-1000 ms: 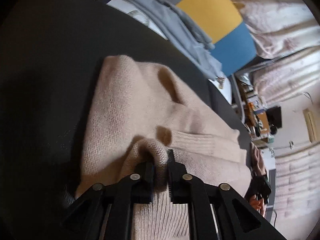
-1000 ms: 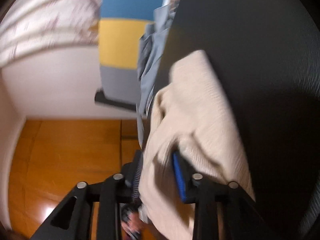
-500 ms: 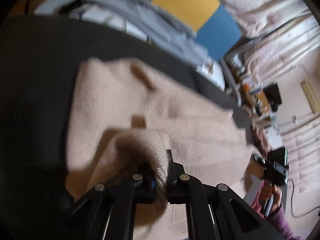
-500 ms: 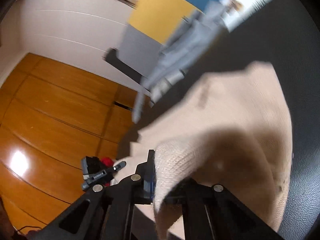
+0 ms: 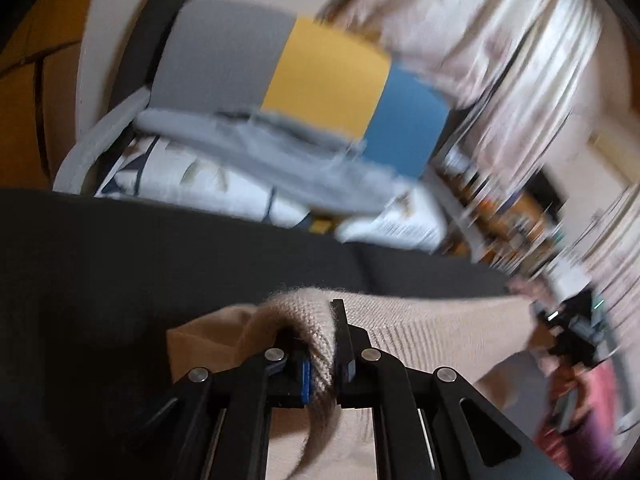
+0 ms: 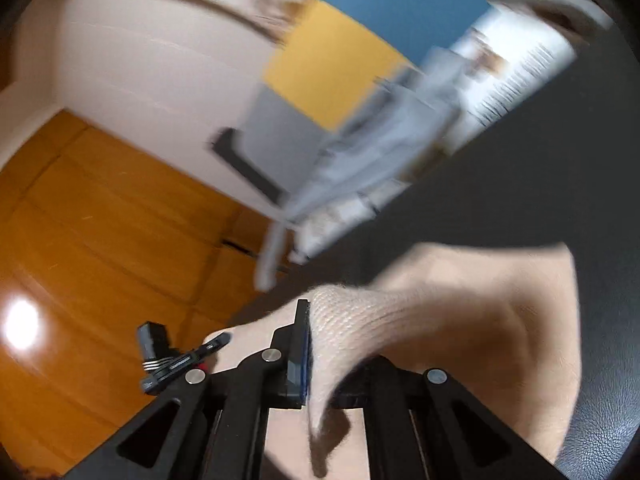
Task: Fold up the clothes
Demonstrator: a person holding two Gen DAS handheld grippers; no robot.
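A beige knitted sweater [image 5: 432, 332] lies partly on a black padded surface [image 5: 120, 264]. My left gripper [image 5: 322, 344] is shut on a bunched fold of its ribbed edge, held up off the surface. In the right wrist view my right gripper [image 6: 316, 344] is shut on another part of the beige sweater [image 6: 472, 320], which hangs and stretches away to the right. The other gripper shows small at the right edge of the left wrist view, with a pink sleeve [image 5: 576, 436] under it. Both views are blurred.
Beyond the black surface [image 6: 520, 180] lies a pile of grey-blue clothes [image 5: 280, 152] on white printed fabric [image 5: 192, 180]. A grey, yellow and blue panel [image 5: 320, 76] stands behind. Orange wooden floor [image 6: 80, 220] spreads at the left. Pale curtains [image 5: 520, 48] hang at the right.
Both grippers have closed on the sweater's edge and lifted it off the black surface, and both wrists have rolled. The sweater no longer lies spread flat in front of the left gripper.
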